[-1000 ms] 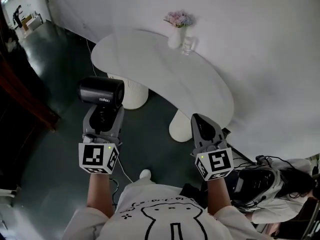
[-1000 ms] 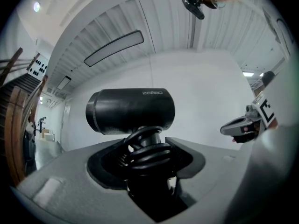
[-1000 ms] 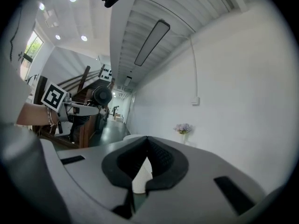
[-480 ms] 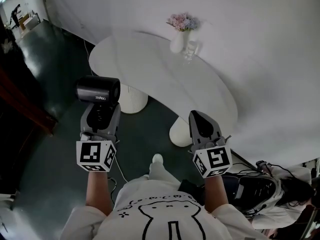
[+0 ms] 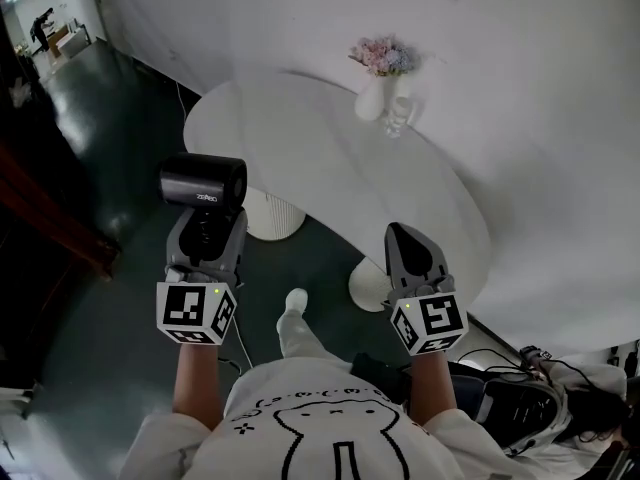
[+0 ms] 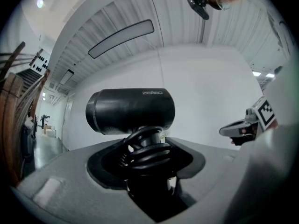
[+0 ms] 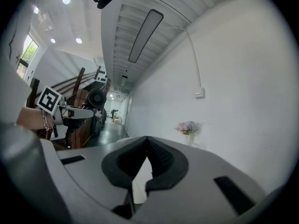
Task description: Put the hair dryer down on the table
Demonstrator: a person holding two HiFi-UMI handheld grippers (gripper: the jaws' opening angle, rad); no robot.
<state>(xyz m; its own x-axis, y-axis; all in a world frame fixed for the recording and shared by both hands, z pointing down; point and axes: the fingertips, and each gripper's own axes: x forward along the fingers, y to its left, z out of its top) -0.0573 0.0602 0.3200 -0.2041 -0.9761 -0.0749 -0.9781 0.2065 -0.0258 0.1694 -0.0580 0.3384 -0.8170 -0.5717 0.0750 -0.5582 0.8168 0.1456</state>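
Observation:
A black hair dryer (image 5: 203,183) stands upright over the dark floor, to the left of the white table (image 5: 330,168). My left gripper (image 5: 205,230) is shut on its handle, and the barrel sticks out above the jaws. In the left gripper view the hair dryer (image 6: 133,111) fills the middle, its coiled handle base held by the left gripper (image 6: 148,160). My right gripper (image 5: 405,240) hangs before the table's near edge, shut and holding nothing. In the right gripper view the right gripper (image 7: 146,143) shows its tips touching.
A white vase of flowers (image 5: 375,93) and a clear glass (image 5: 400,116) stand at the table's far side by the white wall. Two white pedestals (image 5: 272,214) carry the table. My foot (image 5: 295,300) is on the dark floor. Bags and cables (image 5: 515,408) lie at the lower right.
The table has come a little nearer and shifted right in the head view as I step forward. Both grippers keep their pose, the left still holding the hair dryer.

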